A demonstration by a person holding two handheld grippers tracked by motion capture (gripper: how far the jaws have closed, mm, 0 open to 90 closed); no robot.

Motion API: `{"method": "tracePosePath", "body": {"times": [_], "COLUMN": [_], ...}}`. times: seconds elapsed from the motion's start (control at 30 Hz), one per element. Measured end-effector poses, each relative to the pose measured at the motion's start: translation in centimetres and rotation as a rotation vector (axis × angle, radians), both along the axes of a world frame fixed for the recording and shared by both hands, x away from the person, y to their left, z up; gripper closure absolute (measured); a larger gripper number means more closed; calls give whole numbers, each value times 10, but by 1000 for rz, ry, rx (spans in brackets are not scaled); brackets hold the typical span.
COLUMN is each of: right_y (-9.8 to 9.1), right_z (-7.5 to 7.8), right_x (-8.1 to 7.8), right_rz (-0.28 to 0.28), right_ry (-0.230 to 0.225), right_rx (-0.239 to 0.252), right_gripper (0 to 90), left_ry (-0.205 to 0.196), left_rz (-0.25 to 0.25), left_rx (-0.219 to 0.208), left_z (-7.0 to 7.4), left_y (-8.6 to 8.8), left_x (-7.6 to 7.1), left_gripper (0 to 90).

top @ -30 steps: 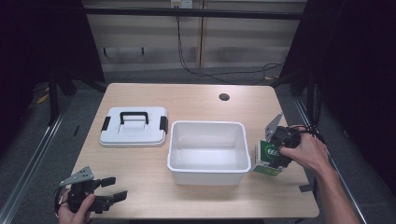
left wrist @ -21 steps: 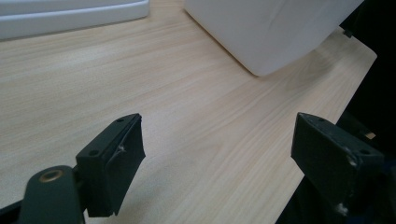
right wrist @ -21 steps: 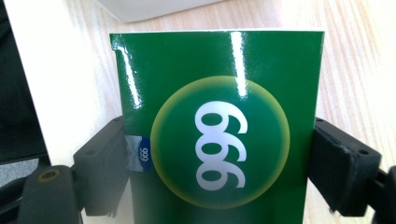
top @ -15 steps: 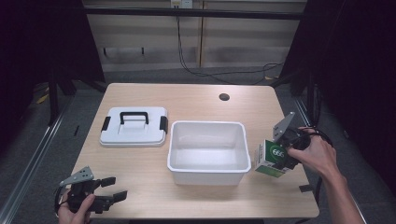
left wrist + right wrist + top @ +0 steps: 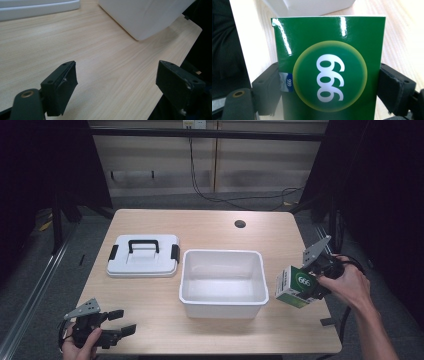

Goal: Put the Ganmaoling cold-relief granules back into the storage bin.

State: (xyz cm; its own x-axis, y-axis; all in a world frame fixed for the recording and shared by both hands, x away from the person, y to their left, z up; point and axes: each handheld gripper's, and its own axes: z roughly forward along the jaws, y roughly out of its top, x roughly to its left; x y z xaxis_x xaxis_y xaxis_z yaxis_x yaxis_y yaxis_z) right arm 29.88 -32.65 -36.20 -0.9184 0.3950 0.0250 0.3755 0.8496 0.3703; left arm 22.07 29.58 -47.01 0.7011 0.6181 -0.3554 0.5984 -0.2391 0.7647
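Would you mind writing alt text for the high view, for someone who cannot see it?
A person's right gripper holds a green and white box beside an open white tub on a wooden table. A white lid with a black handle lies left of the tub, and the left gripper rests open near the table's front left corner.

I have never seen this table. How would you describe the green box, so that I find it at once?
Start at the open white tub in the middle of the wooden table. Look just beyond its right wall, near the table's right edge: there the right gripper holds the green box between its jaws. It is the one coloured thing, with a yellow-ringed circle and white digits.
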Motion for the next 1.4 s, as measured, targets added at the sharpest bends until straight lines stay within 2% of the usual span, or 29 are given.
{"method": "tracePosePath", "body": {"times": [0.13,0.3,0.37,0.57,0.67,0.7,0.77,1.03,1.1,1.17,1.2,1.4], "right_y": [-5,-8,-10,-10,-11,-11,-11,-8,-7,-5,0,16], "right_z": [5,12,17,23,28,32,34,50,54,56,59,70], "right_x": [-1,-3,-4,-7,-9,-9,-10,-10,-10,-10,-9,-8], "right_rz": [2,2,-10,-15,-13,-10,-12,6,11,10,24,65], "right_ry": [-20,-34,-45,-64,-79,-97,-94,-133,-146,-136,-146,-178], "right_rx": [45,65,91,105,125,139,140,158,176,171,150,159], "right_gripper": [162,162,162,162,162,162,162,162,162,162,162,162], "left_ry": [-1,-1,0,0,-1,-1,1,-1,-1,-2,-6,-3], "left_rz": [1,0,0,1,0,2,1,1,2,6,8,6], "left_rx": [2,4,2,4,6,7,5,6,5,3,3,2], "left_z": [0,0,0,0,0,0,0,0,0,0,0,0], "left_y": [0,0,0,0,0,0,0,0,0,0,0,0], "left_x": [0,0,0,0,0,0,0,0,0,0,0,-1], "left_gripper": [171,171,171,171,171,171,171,171,171,171,171,171]}}
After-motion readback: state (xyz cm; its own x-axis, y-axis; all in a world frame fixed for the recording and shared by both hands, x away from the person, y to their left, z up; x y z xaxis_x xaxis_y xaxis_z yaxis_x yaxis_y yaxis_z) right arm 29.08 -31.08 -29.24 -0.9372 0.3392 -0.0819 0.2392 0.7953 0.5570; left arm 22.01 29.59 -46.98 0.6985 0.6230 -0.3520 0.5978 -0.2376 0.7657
